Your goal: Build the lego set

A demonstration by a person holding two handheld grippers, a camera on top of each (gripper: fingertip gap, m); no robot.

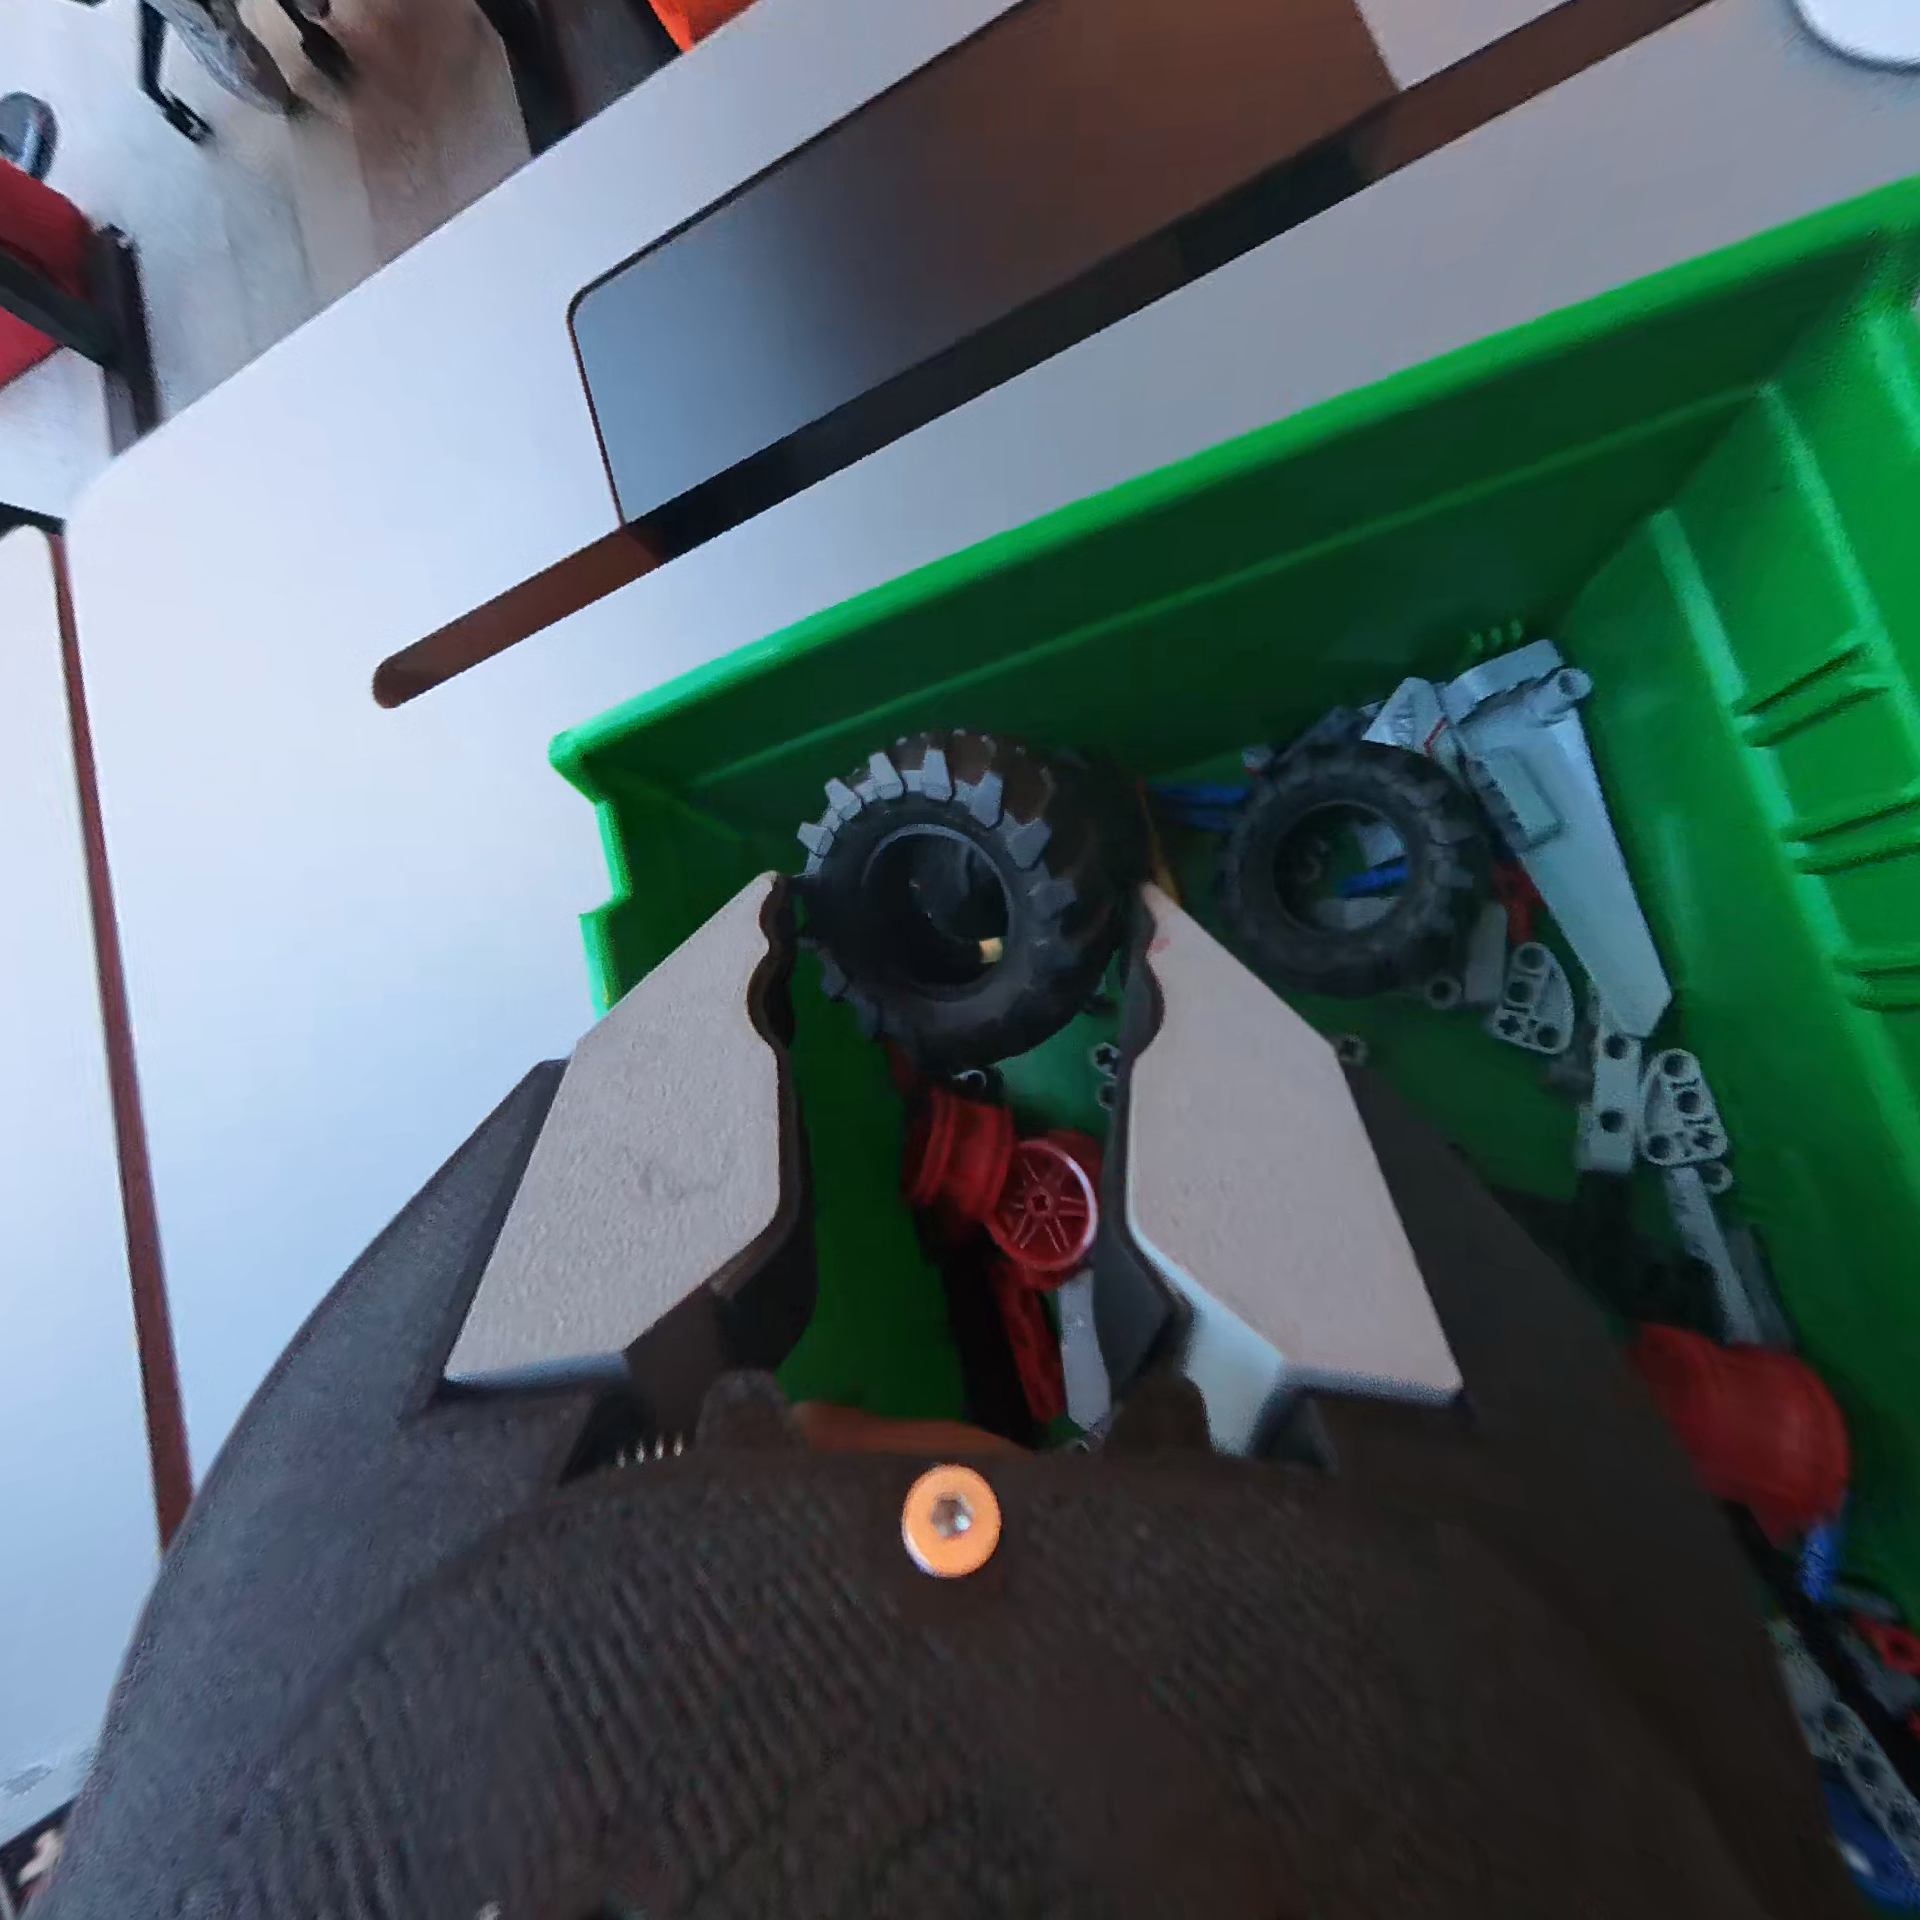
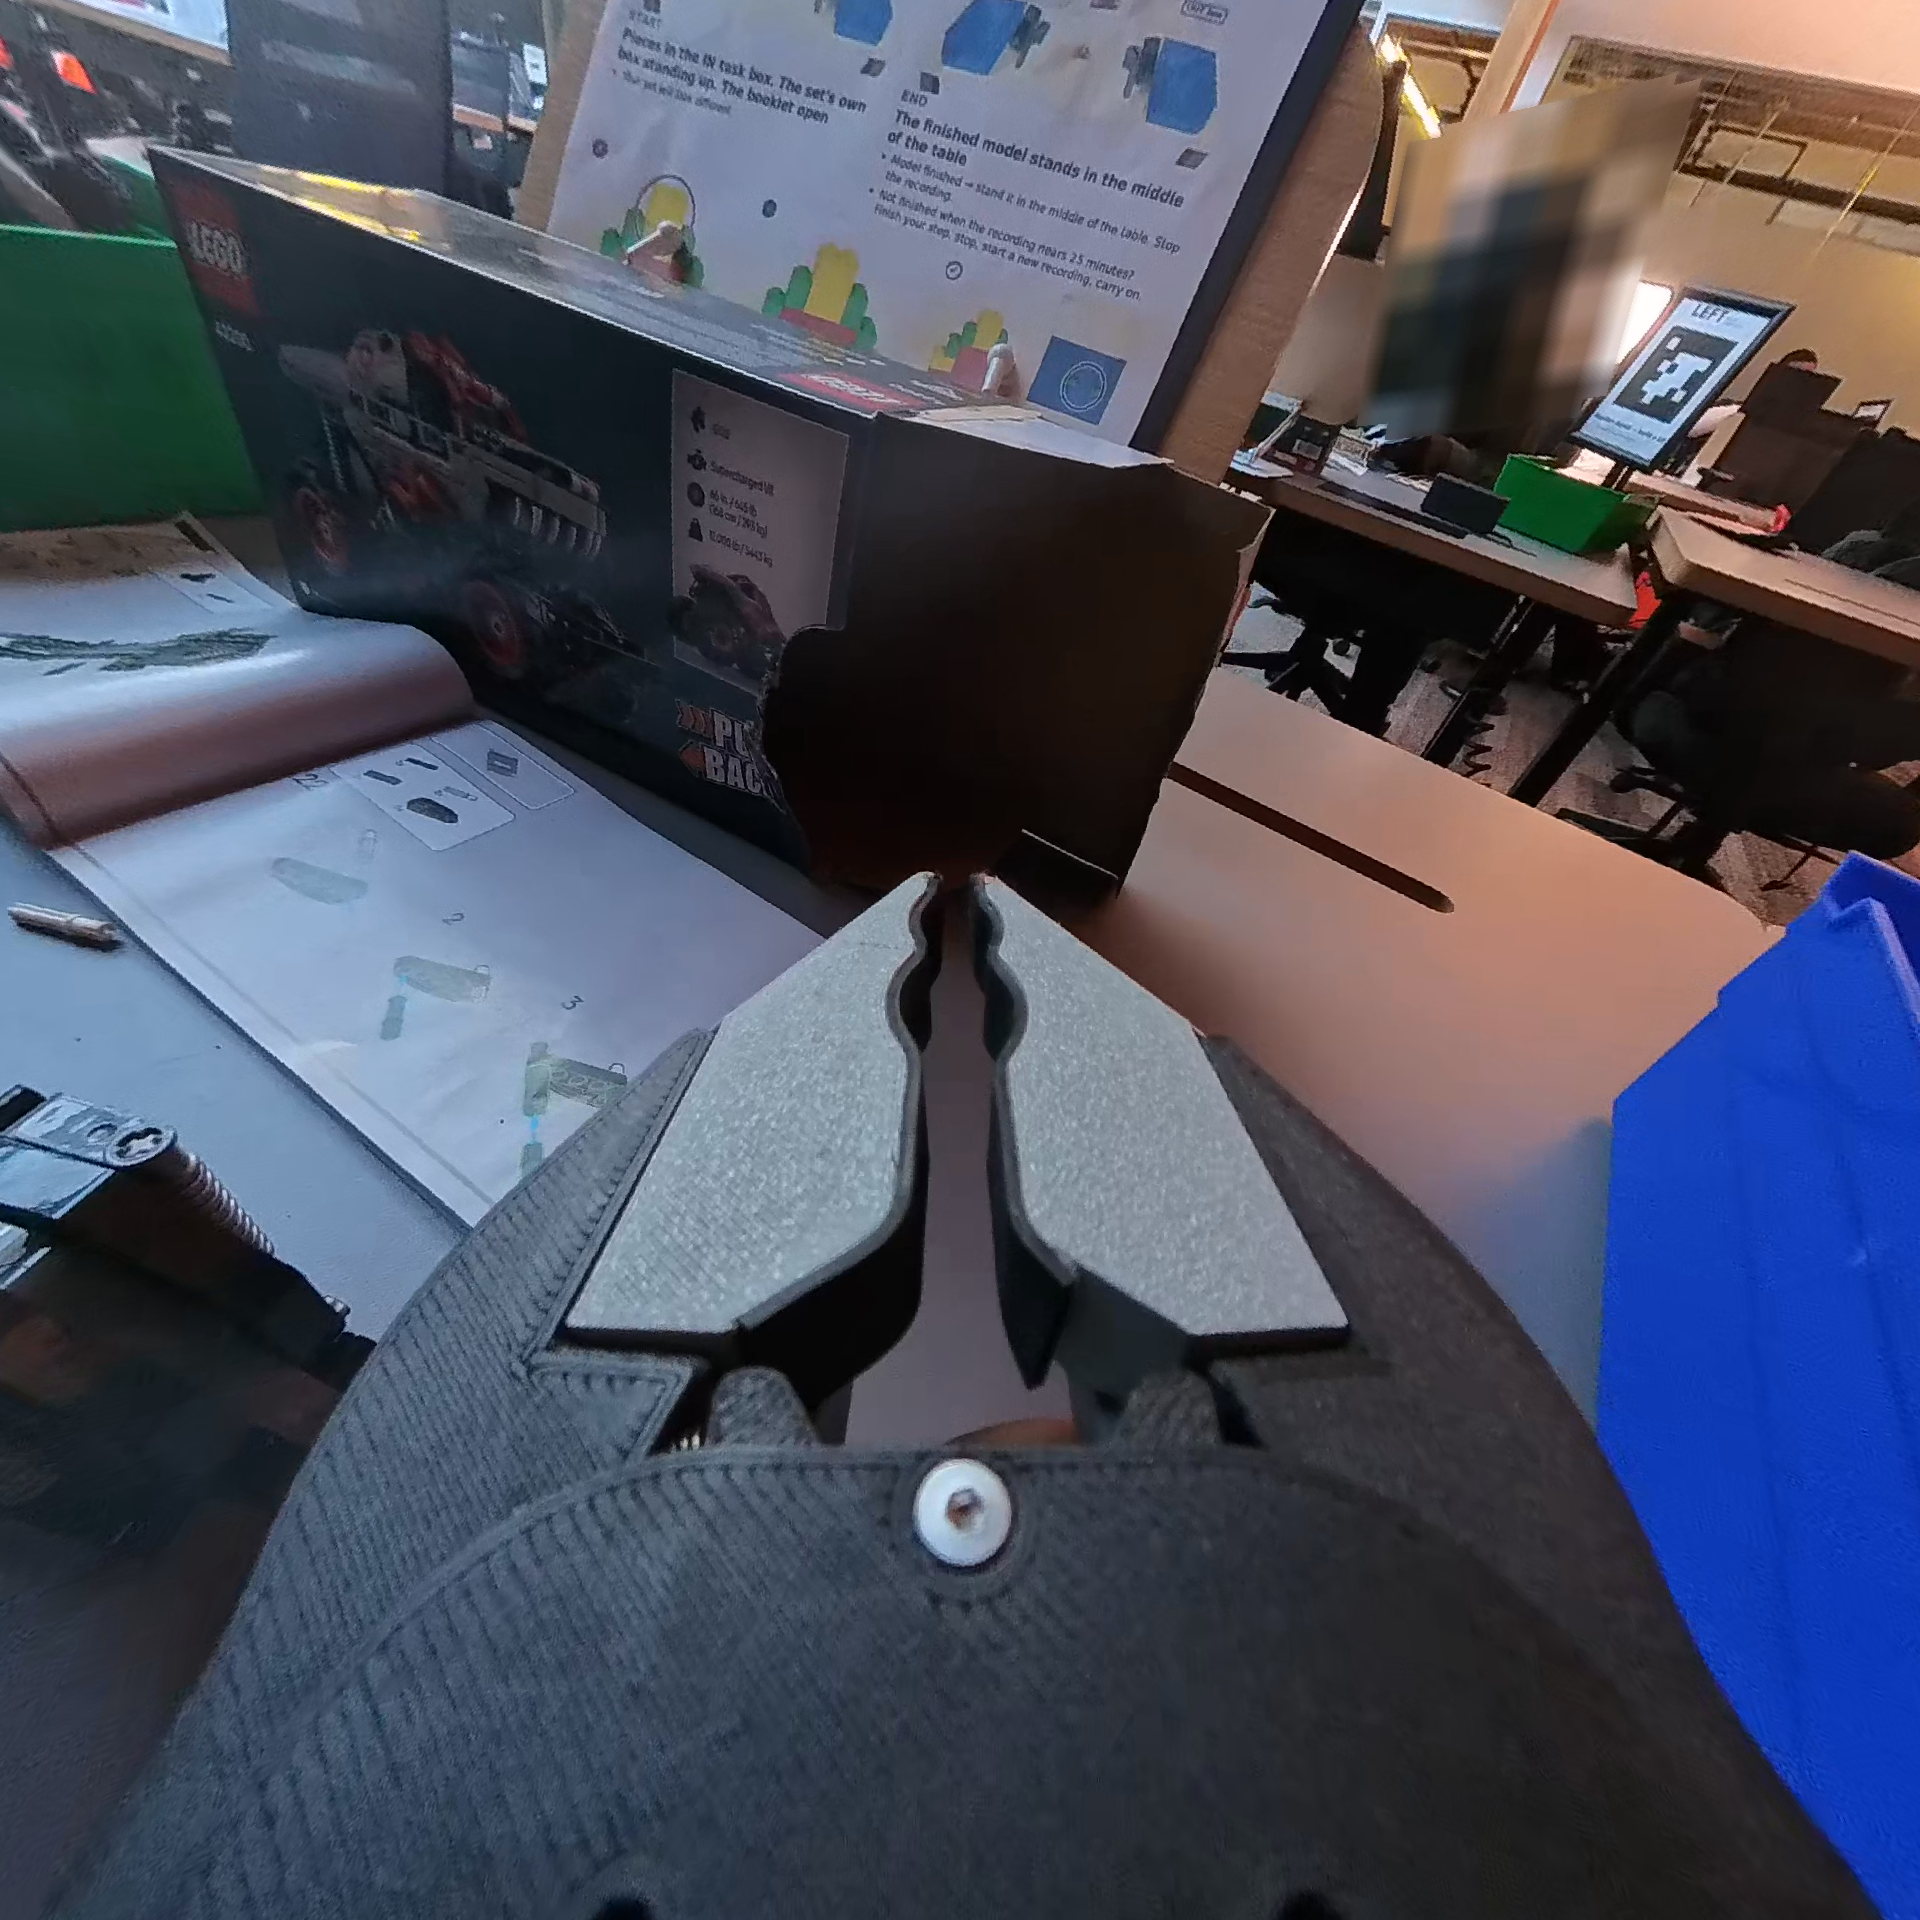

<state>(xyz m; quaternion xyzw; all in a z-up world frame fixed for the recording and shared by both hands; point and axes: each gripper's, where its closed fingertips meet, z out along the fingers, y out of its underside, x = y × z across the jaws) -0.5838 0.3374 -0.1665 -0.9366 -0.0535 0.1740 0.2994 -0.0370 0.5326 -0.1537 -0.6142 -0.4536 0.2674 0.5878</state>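
A: Jaws status? 
B: Left gripper [image 1: 961, 899] jaws clamp a black tyre [image 1: 951, 899] above the green bin [image 1: 1195, 582]; right gripper [image 2: 956, 881] jaws nearly closed, empty.

A: Progress? 
B: Early, judged: parts remain loose. Count: one bin, one booklet [image 2: 343, 862], two tyres, second tyre [image 1: 1351, 868] binned, two red rims [image 1: 1039, 1200].

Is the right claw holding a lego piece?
No, the right gripper has its fingers nearly together with nothing between them, hovering over the table.

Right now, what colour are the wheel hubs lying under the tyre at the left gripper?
Red. The wheel hubs show best in the left wrist view, lying in the green bin.
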